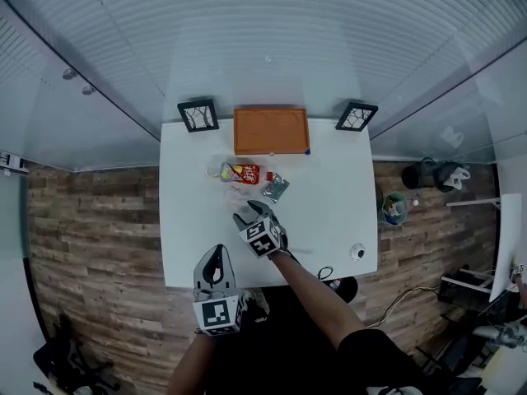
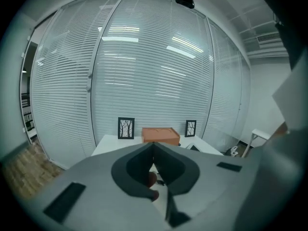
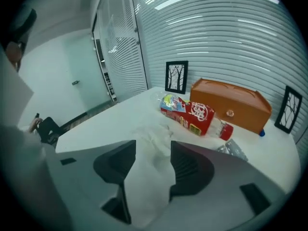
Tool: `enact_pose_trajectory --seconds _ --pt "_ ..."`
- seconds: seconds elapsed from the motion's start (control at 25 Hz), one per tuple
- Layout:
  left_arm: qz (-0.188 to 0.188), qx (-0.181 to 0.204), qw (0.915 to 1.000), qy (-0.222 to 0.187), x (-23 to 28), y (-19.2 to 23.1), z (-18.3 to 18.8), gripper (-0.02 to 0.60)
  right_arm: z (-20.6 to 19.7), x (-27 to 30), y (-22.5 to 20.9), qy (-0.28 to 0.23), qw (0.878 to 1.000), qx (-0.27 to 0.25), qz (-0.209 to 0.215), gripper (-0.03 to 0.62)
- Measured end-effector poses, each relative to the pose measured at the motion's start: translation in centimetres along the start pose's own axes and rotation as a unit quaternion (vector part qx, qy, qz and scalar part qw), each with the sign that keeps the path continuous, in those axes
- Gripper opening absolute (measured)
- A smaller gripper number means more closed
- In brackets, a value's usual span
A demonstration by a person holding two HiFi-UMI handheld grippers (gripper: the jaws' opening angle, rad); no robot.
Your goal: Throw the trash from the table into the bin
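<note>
Right gripper (image 3: 153, 150): jaws spread over a pale crumpled scrap (image 3: 155, 137), which barely showed against the white table (image 3: 110, 117).
Left gripper (image 2: 153, 150): jaws pressed together, empty.
Bottle (image 3: 195, 114): lay on the table; the wrapper (image 3: 233, 149) beside it was half hidden.
Bin (image 1: 394, 208): stood on the floor beside the table.

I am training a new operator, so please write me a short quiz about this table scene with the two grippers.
1. True or false: the red-label bottle stands upright.
2. On the right gripper, the jaws are: A) together, B) apart, C) closed on the bottle.
3. How many picture frames stand beside the orange box?
Key: 1 false, it lies on its side; 2 B; 3 two.
</note>
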State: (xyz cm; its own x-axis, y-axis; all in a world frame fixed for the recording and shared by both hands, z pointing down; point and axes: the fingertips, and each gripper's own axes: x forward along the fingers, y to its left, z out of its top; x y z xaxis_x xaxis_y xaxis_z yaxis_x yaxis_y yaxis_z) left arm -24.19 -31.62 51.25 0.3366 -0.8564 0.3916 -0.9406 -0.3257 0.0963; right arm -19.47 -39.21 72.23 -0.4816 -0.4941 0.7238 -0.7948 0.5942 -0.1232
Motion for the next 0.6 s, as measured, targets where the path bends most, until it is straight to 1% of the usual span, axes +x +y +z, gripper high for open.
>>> enact_pose_trajectory --seconds 0.12,0.2,0.36,0.48,0.56,0.6 --pt "0.008 -0.002 0.9999 0.007 0.0 0.3 -0.4 -0.003 0.6 1.4 0.5 0.009 0.998 -0.055 0.0 0.218" --pt "0.012 -0.001 0.9998 0.013 -0.1 0.4 -0.7 -0.002 0.7 2.4 0.4 0.018 0.997 -0.076 -0.009 0.218" --pt "0.018 -0.001 0.9996 0.021 -0.6 0.9 -0.9 -0.003 -0.1 4.1 -0.4 0.052 0.995 -0.083 -0.025 0.216" --pt "0.024 -0.006 0.9995 0.019 -1.0 1.3 -1.0 -0.002 -0.5 4.5 -0.2 0.069 0.995 -0.075 -0.014 0.209" --pt "0.025 -0.007 0.9995 0.018 -1.3 1.4 -1.1 -0.002 -0.5 4.6 0.4 0.076 0.995 -0.067 0.0 0.148" --pt "0.026 -0.007 0.9995 0.017 -1.5 1.5 -1.1 -0.002 -0.5 4.6 0.8 0.08 0.994 -0.073 0.002 0.119"
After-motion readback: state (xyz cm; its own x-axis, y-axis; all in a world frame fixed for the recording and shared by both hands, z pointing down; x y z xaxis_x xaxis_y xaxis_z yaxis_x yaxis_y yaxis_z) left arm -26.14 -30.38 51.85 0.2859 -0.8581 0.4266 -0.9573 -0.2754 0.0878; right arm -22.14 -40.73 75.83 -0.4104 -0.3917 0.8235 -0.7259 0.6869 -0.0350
